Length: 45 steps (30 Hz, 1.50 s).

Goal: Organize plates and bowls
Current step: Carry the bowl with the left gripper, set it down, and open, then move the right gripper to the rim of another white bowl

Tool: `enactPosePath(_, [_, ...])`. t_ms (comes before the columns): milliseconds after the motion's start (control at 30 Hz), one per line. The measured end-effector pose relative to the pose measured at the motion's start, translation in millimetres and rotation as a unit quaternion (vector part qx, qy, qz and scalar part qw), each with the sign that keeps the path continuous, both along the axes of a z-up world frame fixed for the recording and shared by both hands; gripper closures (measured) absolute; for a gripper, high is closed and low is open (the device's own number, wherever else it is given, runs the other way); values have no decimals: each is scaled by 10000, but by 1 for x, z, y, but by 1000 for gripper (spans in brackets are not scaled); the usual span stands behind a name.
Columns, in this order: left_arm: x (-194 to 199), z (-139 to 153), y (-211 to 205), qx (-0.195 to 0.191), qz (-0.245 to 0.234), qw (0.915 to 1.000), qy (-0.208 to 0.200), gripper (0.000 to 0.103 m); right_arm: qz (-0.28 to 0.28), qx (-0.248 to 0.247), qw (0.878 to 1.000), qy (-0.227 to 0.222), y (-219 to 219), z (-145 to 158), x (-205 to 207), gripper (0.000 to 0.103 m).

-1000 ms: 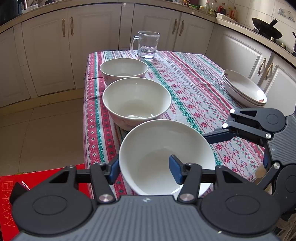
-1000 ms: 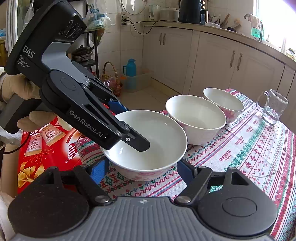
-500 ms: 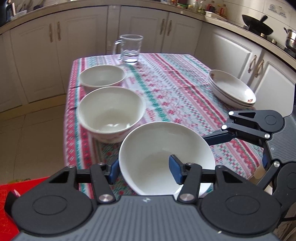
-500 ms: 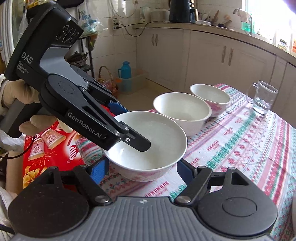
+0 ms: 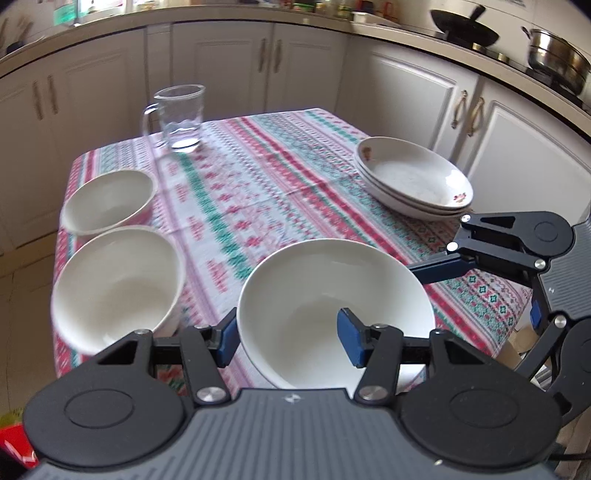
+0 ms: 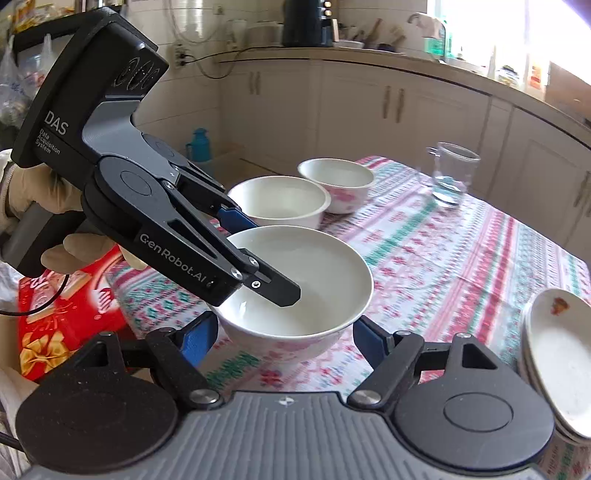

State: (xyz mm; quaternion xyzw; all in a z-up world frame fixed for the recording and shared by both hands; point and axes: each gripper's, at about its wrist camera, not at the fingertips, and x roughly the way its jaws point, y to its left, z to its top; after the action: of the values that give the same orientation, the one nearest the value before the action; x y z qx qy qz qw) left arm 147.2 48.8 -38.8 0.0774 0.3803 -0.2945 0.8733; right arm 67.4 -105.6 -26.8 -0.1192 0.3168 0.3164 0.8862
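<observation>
Both tongs are holding the near bowl (image 5: 334, 314): the left tongs (image 5: 288, 338) are clamping its rim, the right tongs (image 6: 284, 338) are gripping its sides. Two bowls (image 5: 114, 280) are waiting unstacked at far left, and the plates (image 5: 413, 177) are sitting stacked at far right. Against the earlier frame, the held bowl is travelling right over the counter (image 5: 280, 192), away from the other bowls.

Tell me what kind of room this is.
Most likely a home kitchen. White cabinets run under a countertop that carries a black wok and a steel pot, and a table with a patterned tablecloth holds the bowls and plates.
</observation>
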Motion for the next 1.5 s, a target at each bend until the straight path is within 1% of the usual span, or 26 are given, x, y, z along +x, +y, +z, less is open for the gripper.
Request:
enactPosePath(233, [13,-7,-24,3,-190,9998,-5,49,-275,36,9996,-20,-24,0,1,19])
enactPosePath(367, [17,-12,-33,31,-242,9997,0,49,-377,30,9993,52,-31,-5,3,19])
enactPosePath(633, [21,-14,-40,20,-277,9996,-26,49,-482,63,9987,168,-40,-13,5,19])
enactPosePath(933, [22,-19,-41,-38,-271,9996,-42,48,-509,55,9985,177,-39,-15,7,19])
enactPosePath(1000, [21,-19,-39,-91,-299,9995,-56,41,-497,78,9985,193,-39,-15,7,17])
enactPosePath(1033, [20,-18,-39,-108,-298,9995,-62,26,-475,140,9985,215,-39,-16,7,14])
enactPosePath(1067, [20,-18,-39,-98,-252,9996,-105,11,-460,208,9984,246,-40,-16,8,8])
enactPosePath(1100, [17,-16,-38,-96,-198,9996,-201,8,-449,256,9983,267,-40,-16,7,6])
enactPosePath(1167, [13,-13,-36,-90,-164,9992,-361,8,-444,257,9984,227,-39,-15,6,1])
enactPosePath(1200, [12,-11,-35,-83,-154,9990,-407,8,-449,239,9986,173,-39,-14,5,0])
enactPosePath(1367, [0,-3,-24,-166,-71,9982,-563,8,-451,227,9987,117,-38,-9,1,0])
enactPosePath(1500, [-13,3,-15,-145,123,9966,-797,8,-424,251,9988,70,-36,-5,-1,0])
